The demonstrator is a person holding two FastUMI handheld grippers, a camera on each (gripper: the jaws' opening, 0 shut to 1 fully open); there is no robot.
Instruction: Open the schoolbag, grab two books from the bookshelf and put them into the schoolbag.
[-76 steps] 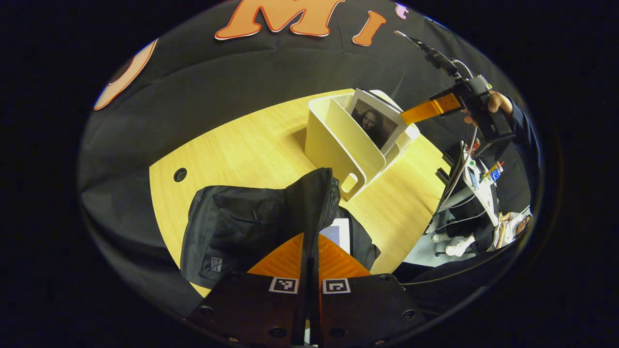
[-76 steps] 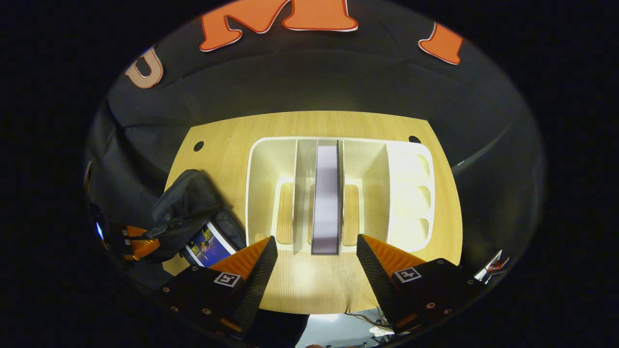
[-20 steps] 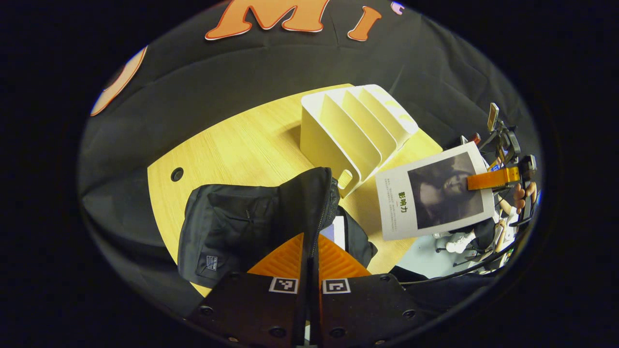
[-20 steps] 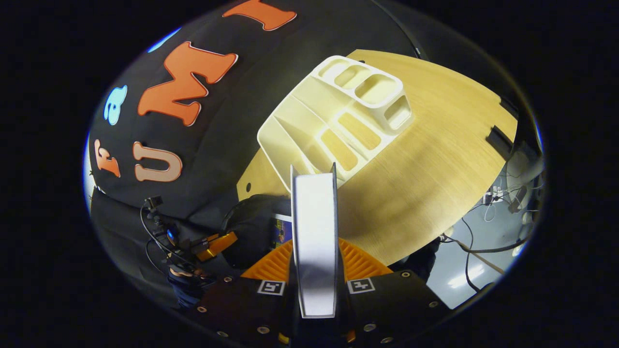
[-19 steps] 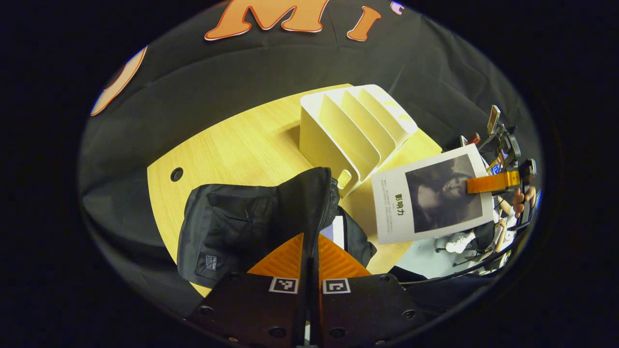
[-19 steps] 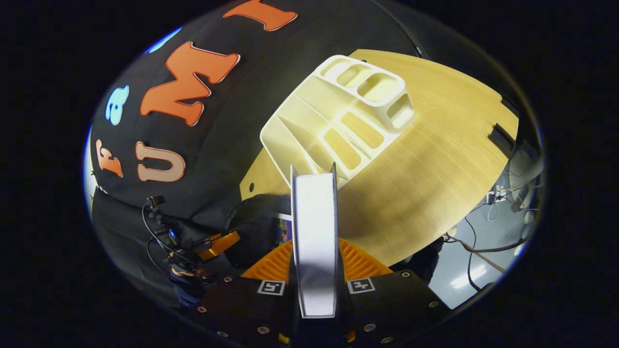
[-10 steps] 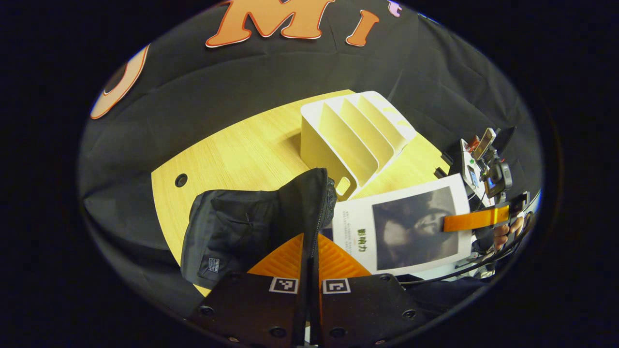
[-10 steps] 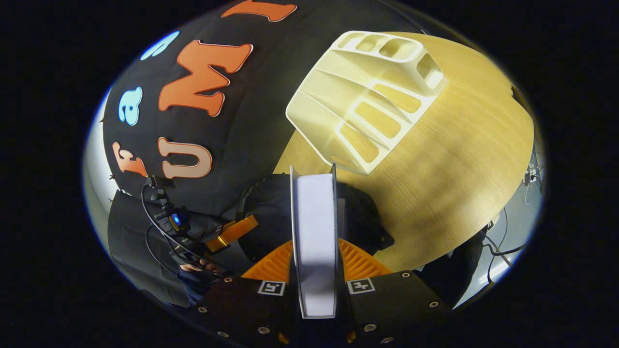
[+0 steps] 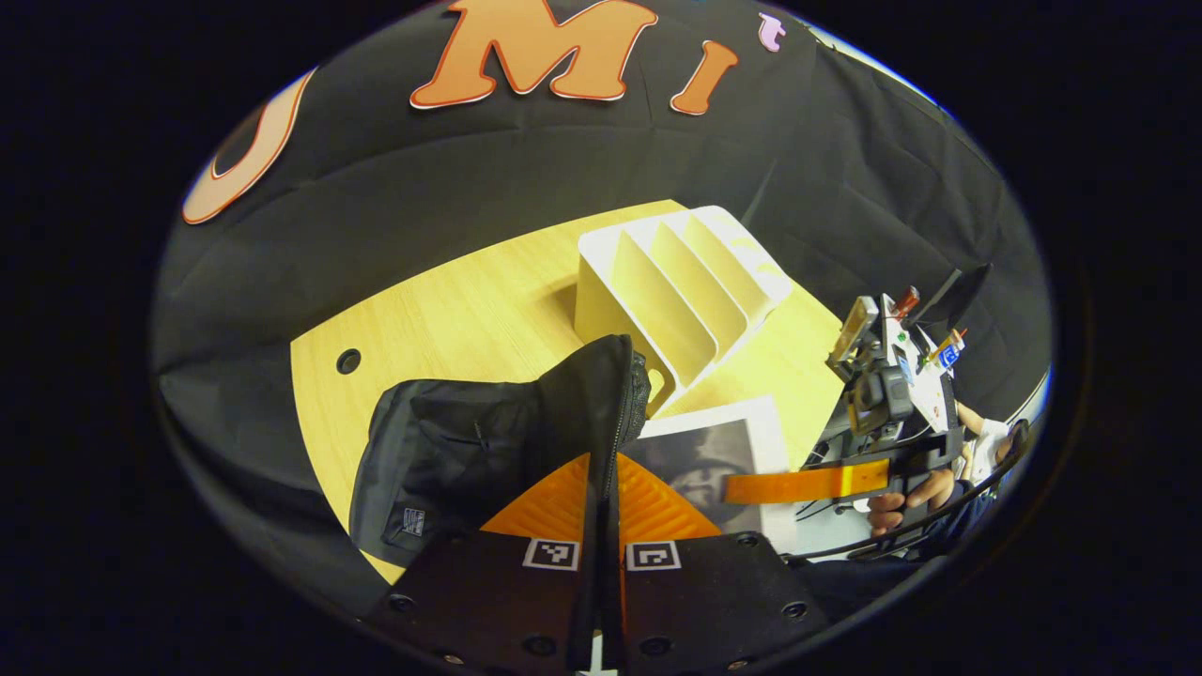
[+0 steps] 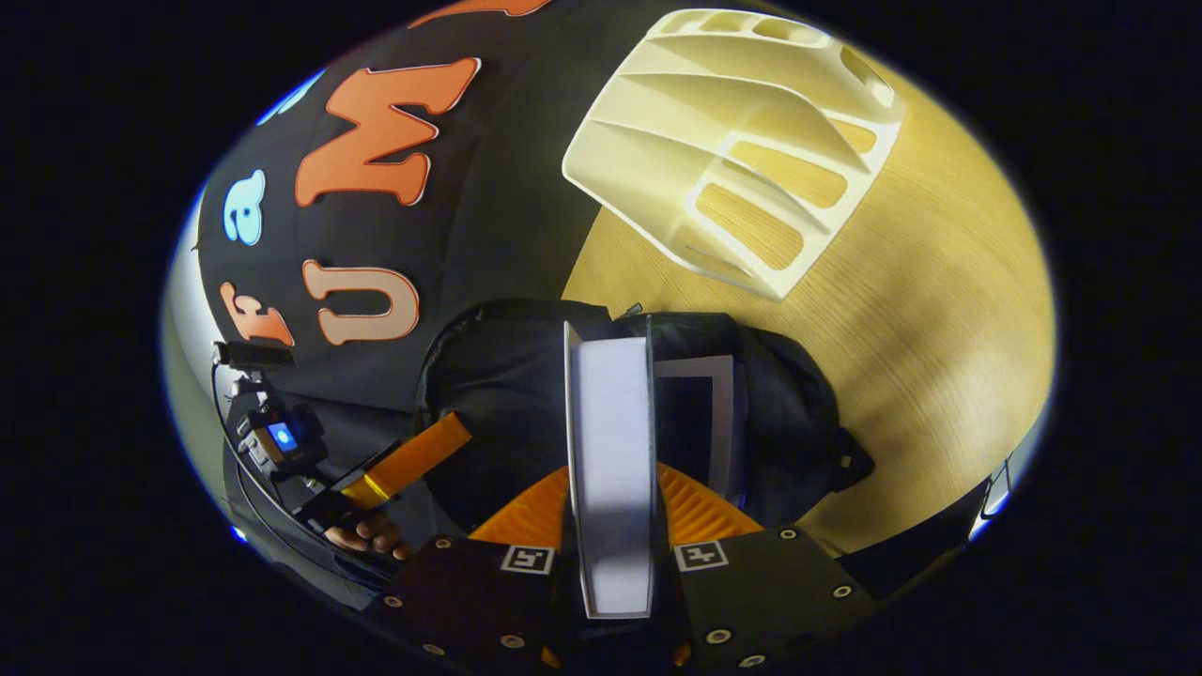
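The black schoolbag (image 9: 451, 451) lies on the wooden table (image 9: 470, 300). My left gripper (image 9: 601, 465) is shut on its zipped opening edge and holds it up. In the right gripper view my right gripper (image 10: 610, 474) is shut on a white-edged book (image 10: 608, 413), poised over the bag's (image 10: 507, 376) open mouth. Another book (image 10: 700, 413) lies inside. In the left gripper view the held book's portrait cover (image 9: 700, 460) tilts beside the raised edge, with the right gripper (image 9: 779, 485) clamped on it. The white bookshelf (image 9: 671, 282) stands behind, its slots bare.
A person's hand (image 9: 901, 493) holds the right gripper at the table's right edge, with cables and gear (image 9: 892, 376) behind it. In the right gripper view the left gripper (image 10: 413, 460) and its hand (image 10: 362, 535) sit left of the bag. The bookshelf (image 10: 742, 141) lies beyond.
My right gripper took the portrait book out of the shelf, then swung it down and left to the bag's opening. My left gripper kept its hold on the bag's edge.
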